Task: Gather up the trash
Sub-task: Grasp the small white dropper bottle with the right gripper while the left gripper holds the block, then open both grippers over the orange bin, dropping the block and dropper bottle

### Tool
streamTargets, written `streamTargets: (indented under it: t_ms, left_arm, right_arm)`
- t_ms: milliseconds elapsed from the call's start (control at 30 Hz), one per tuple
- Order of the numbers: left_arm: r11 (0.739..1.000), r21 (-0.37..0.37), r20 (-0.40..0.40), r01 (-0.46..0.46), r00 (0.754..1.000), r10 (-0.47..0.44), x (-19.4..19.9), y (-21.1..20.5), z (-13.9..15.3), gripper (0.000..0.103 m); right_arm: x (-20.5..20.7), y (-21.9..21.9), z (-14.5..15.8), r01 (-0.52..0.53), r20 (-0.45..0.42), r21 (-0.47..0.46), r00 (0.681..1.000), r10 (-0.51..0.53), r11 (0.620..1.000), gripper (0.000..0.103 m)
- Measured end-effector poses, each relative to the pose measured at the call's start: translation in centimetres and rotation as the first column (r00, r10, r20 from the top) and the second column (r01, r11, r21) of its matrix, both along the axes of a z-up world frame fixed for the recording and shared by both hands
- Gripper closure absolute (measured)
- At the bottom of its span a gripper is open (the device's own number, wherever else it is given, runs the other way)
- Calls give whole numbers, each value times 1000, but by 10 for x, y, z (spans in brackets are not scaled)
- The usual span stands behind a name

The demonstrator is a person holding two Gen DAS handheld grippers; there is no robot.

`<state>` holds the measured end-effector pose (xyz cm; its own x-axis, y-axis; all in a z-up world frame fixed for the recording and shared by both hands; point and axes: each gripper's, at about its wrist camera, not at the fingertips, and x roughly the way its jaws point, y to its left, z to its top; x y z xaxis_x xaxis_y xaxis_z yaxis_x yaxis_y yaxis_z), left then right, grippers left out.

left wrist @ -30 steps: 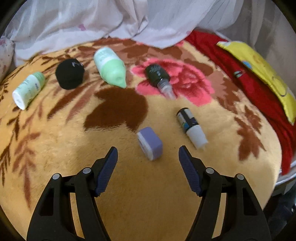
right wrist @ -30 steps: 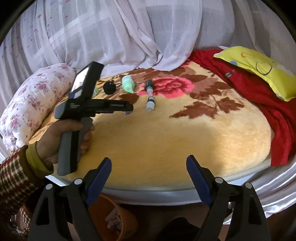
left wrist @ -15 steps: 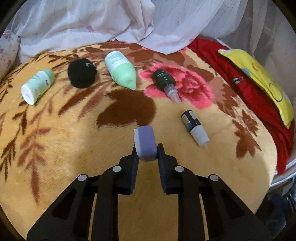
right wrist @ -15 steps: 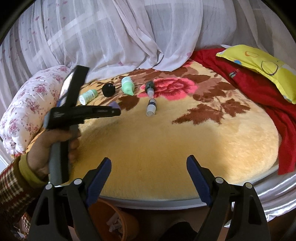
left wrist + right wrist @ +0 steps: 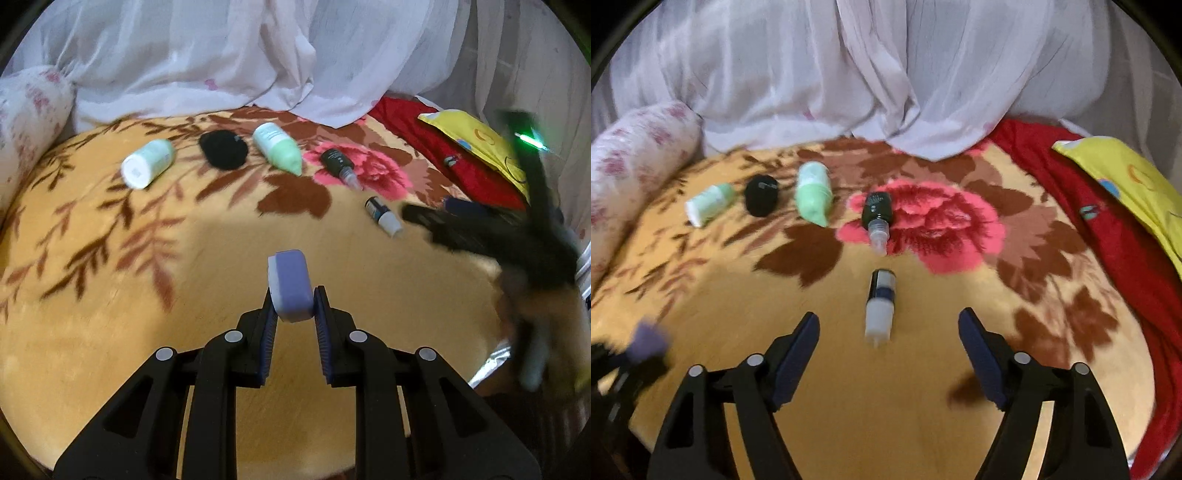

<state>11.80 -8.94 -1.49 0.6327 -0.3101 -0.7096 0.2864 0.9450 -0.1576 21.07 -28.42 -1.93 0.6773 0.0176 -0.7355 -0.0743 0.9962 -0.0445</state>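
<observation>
on the bed: a plush yellow blanket with brown leaves and a pink rose [image 5: 820,369] carries a row of small containers, with white sheer curtain [image 5: 221,55] bunched behind it.
left gripper: the left gripper [image 5: 293,306] is clamped on a small lilac rounded plastic case with a white edge [image 5: 290,286], pinched between the blue pads and held clear above the blanket; in the right wrist view it shows only as a blurred lilac patch at the left edge [image 5: 650,341].
right gripper: the right gripper [image 5: 888,338] has its jaws spread wide and holds nothing; it hovers low over the blanket, and appears in the left wrist view as a dark motion-blurred shape at the right [image 5: 480,232].
nearest trash: a small black bottle with a white cap and blue band [image 5: 881,302] lies flat, cap toward the camera, between the right gripper's fingertips but apart from both.
further trash: a dark bottle with a clear cap [image 5: 877,218] lies on the rose; to its left lie a pale green tapered tube [image 5: 812,194], a black round lid [image 5: 761,194] and a white and green cylindrical bottle [image 5: 709,203], each apart from its neighbour.
surroundings: a floral white bolster pillow [image 5: 631,166] at the left; a red cloth [image 5: 1108,229] and a yellow printed cushion [image 5: 1126,173] at the right.
</observation>
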Motion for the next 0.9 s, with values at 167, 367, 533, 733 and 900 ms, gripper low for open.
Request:
streamTargets:
  t_ms: [167, 367, 533, 733, 900]
  left_arm:
    - [1000, -1, 4, -13, 1000, 13, -15, 19, -1, 83]
    - [1000, -23, 12, -20, 1000, 20, -26, 39, 1, 83]
    - [999, -31, 11, -16, 1000, 17, -41, 49, 0, 83]
    - [1000, -20, -5, 5, 1000, -6, -74, 59, -1, 83]
    - [998, 10, -66, 60, 996, -59, -112, 65, -15, 83]
  right_arm:
    - [49, 10, -30, 35, -157, -51, 987, -42, 998, 52]
    - [29, 19, -23, 6, -131, -25, 991, -9, 1000, 80]
    - [-25, 34, 5, -82, -48, 51, 995, 85, 995, 80]
    - [-110, 66, 21, -260, -5, 105, 965, 262, 960, 80]
    - [-172, 90, 6, -380, -45, 138, 920, 389, 915, 80]
